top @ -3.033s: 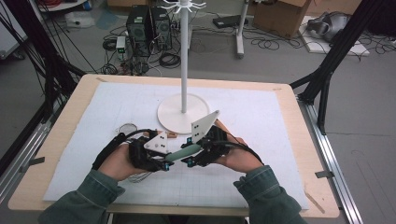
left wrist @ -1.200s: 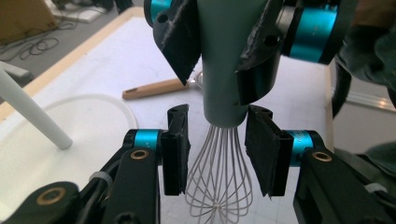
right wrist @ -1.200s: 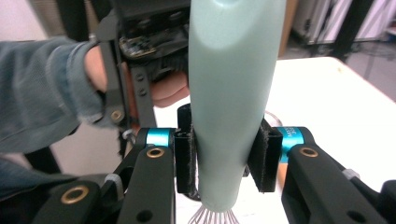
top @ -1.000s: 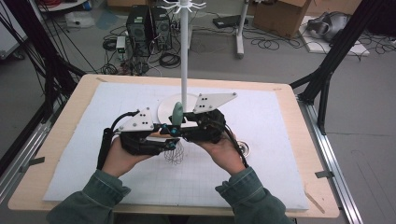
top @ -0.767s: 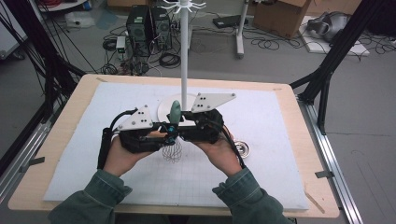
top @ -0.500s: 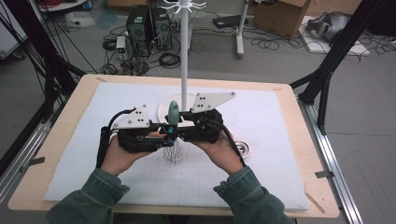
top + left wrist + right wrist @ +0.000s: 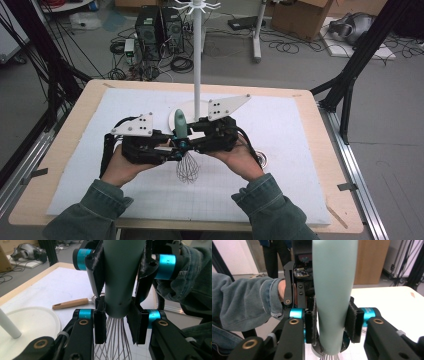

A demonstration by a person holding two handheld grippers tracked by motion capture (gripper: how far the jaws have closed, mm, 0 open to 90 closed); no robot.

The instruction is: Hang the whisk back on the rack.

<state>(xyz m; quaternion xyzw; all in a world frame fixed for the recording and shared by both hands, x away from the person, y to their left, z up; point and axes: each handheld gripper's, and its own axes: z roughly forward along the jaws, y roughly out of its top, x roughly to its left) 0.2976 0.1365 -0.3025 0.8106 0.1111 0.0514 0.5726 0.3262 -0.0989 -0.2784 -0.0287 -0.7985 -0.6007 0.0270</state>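
Jaws of both the left gripper and the right gripper pinch the whisk, held upright above the counter. Mid-handover; next, one grip should release.

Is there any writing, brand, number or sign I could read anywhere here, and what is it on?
"X": faint mark on the cyan band of the far gripper, left gripper view; not certain.
Cyan band on the right gripper's jaw: small marks, too blurred to read.
Pale green whisk handle: no writing.
Brown cardboard boxes on the floor, high view: nothing legible.
Black computer towers: no readable brand.
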